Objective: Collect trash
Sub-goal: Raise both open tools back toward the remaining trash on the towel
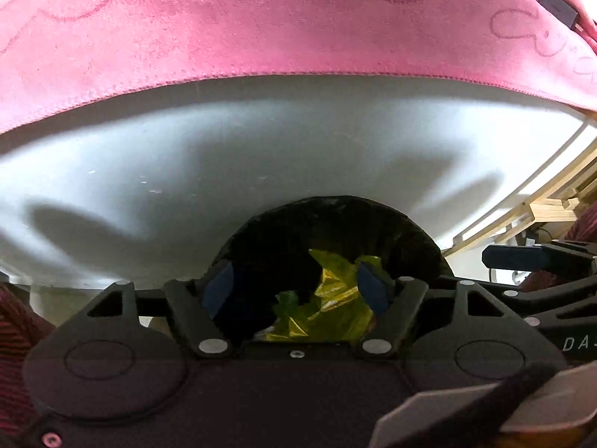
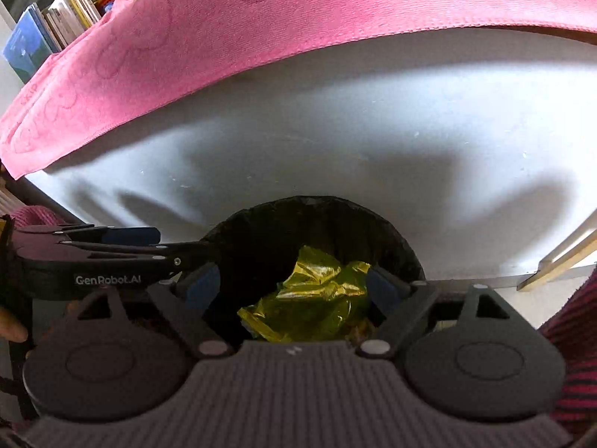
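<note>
The bin (image 2: 317, 224) stood at the near edge of the table (image 2: 373, 130), below both grippers. Inside the bin lay the crumpled wrapper (image 2: 317, 298). Behind the bin, across the far part of the table, lay the towel (image 2: 261, 37). Beyond the towel, to the bin's far left, stood books (image 2: 56, 30). Wooden slats (image 2: 559, 261) lay right of the bin.
</note>
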Tool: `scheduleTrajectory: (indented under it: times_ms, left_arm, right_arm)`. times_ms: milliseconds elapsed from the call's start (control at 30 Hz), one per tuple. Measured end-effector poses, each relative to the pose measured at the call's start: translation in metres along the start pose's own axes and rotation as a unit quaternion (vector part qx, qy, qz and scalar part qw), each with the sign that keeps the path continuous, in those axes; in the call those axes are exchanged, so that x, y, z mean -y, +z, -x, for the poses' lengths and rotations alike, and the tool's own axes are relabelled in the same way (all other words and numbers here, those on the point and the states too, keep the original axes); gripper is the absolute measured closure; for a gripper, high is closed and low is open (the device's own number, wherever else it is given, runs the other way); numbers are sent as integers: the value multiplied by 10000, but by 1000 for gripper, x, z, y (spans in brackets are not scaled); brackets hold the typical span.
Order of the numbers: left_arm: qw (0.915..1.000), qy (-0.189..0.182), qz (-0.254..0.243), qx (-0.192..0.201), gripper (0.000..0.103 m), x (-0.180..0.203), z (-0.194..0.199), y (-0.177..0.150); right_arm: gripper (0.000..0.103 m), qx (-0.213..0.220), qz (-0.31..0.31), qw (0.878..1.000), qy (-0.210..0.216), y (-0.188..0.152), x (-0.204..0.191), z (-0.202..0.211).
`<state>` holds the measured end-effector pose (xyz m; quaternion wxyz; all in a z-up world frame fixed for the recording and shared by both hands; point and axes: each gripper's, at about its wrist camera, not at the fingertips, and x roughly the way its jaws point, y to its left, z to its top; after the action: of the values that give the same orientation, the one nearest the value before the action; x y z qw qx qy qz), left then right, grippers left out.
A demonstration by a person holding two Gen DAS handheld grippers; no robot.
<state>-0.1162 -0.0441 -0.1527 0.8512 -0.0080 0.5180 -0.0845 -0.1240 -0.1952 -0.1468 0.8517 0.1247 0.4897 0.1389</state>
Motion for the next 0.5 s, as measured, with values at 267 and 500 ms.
scheduleTrajectory:
  times_ms: [267, 500]
  left_arm:
    - [9990, -213, -63, 385, 30, 2, 48, 13]
    - [9869, -523, -341, 1485, 21, -2, 123, 51]
  right_arm:
    - [11, 459, 161, 9985, 233, 18, -5, 35]
    - [5, 1608, 715, 9834, 433, 62, -18, 100]
